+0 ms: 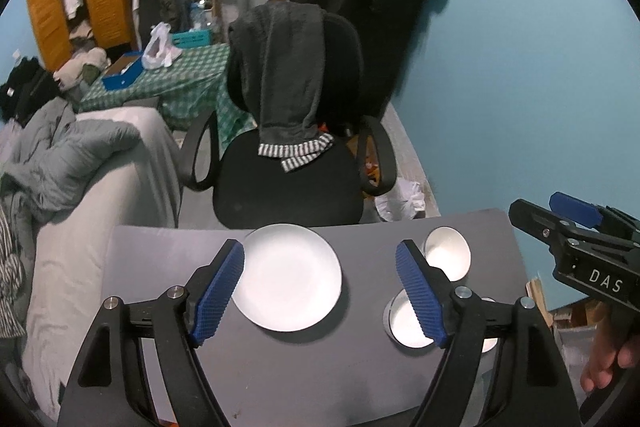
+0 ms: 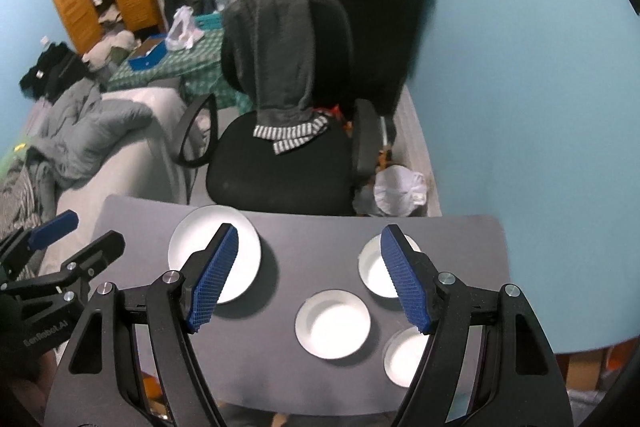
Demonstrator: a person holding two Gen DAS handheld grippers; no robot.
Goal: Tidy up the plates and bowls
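One plate (image 2: pixel 214 259) and three bowls lie on the grey table (image 2: pixel 312 227): the plate at the far left, a far bowl (image 2: pixel 374 273), a middle bowl (image 2: pixel 333 323) and a near bowl (image 2: pixel 402 357) to the right. Left tool (image 1: pixel 320 293) and right tool (image 2: pixel 308 277) both hover above, fingers spread wide, holding nothing. One chair (image 2: pixel 280 163) stands behind.

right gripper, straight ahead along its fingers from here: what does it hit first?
Probably the middle white ceramic bowl on the grey table; it sits between the open right gripper fingertips, slightly right of centre. Depth is unclear, so bare table just beyond the bowl is possible.
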